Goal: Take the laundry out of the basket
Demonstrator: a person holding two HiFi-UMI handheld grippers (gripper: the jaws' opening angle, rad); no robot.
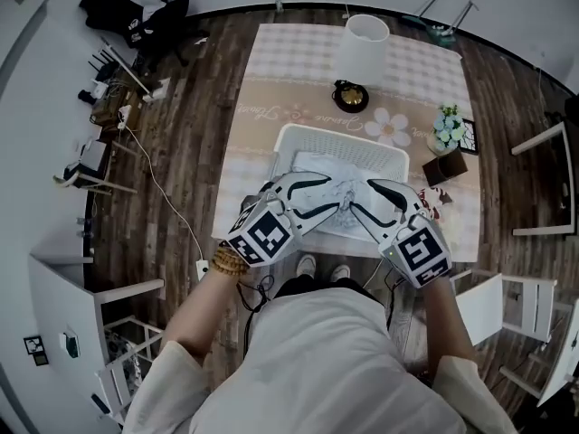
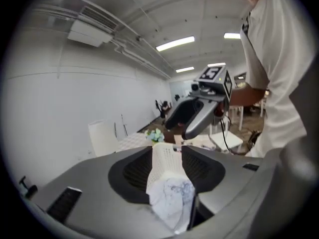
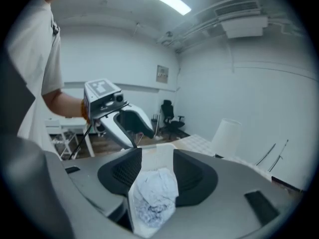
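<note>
The left hand-held gripper (image 1: 336, 199) has its two jaws apart and is not squeezing anything. In the left gripper view, a crumpled bit of white laundry (image 2: 172, 195) shows low down in the gap between the jaws. The white wall of the basket (image 2: 164, 158), full of little holes, shows just behind it. The right hand-held gripper (image 1: 360, 197) is let go too, with its jaws apart. In its own view the same kind of crumpled white cloth sits in the gap, with the basket wall behind. From above, the two tips point toward each other and nearly meet over the middle of the basket. The laundry lies inside the basket, under and around the tips. The basket sits at the near edge of the surface (image 1: 298, 52), which has a pale checked cover. Just past the basket there is a small black round thing (image 1: 351, 96). Farther off stands a tall white tube shape (image 1: 365, 39). To the right of the basket there is a little bunch of flowers (image 1: 448, 127), and a brown box (image 1: 445, 165) is just near of them. The person holding the grippers wears a white top and has a bead bracelet (image 1: 226, 262) on the left wrist. A black chair (image 1: 154, 16) stands on the wood floor, far off to the left.
</note>
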